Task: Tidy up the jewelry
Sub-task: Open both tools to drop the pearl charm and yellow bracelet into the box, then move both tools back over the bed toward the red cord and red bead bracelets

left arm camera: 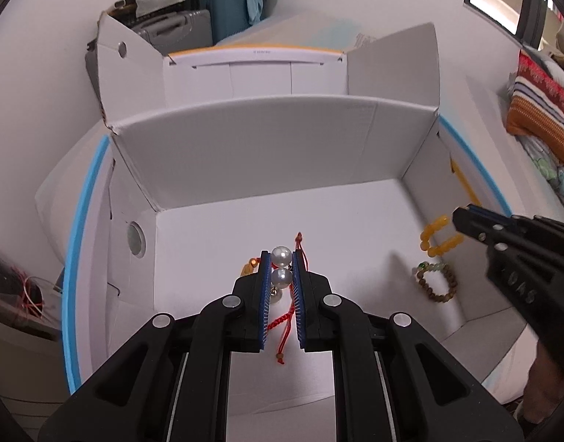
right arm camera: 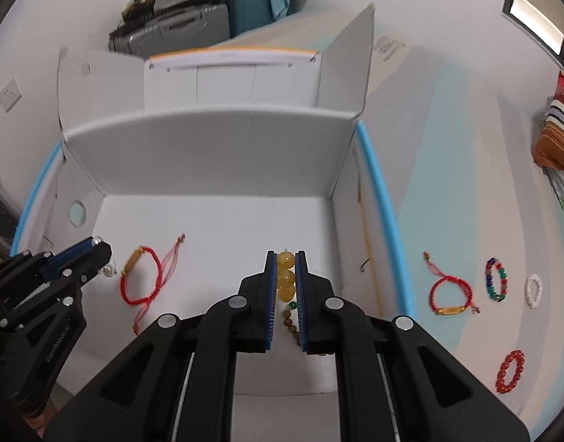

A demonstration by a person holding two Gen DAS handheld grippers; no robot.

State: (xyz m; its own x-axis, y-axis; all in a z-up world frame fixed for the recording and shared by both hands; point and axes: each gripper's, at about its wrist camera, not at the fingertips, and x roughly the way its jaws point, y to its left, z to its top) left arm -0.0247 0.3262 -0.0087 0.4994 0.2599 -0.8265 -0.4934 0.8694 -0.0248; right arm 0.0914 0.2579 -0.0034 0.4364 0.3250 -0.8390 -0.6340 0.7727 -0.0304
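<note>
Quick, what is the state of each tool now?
Left tool: closed on the pearl earrings, above the white box.
Right tool: closed on the yellow bead bracelet.

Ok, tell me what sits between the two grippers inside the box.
In the right wrist view, a red cord bracelet lies on the box floor between the left gripper and right gripper.

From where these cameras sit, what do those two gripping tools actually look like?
Both are matte black plastic. The left gripper and right gripper each have two flat fingers lined with ribbed blue pads, angular linkage arms with triangular cut-outs, and round silver pivot pins. Pale lettering runs along one side, too blurred to read.
</note>
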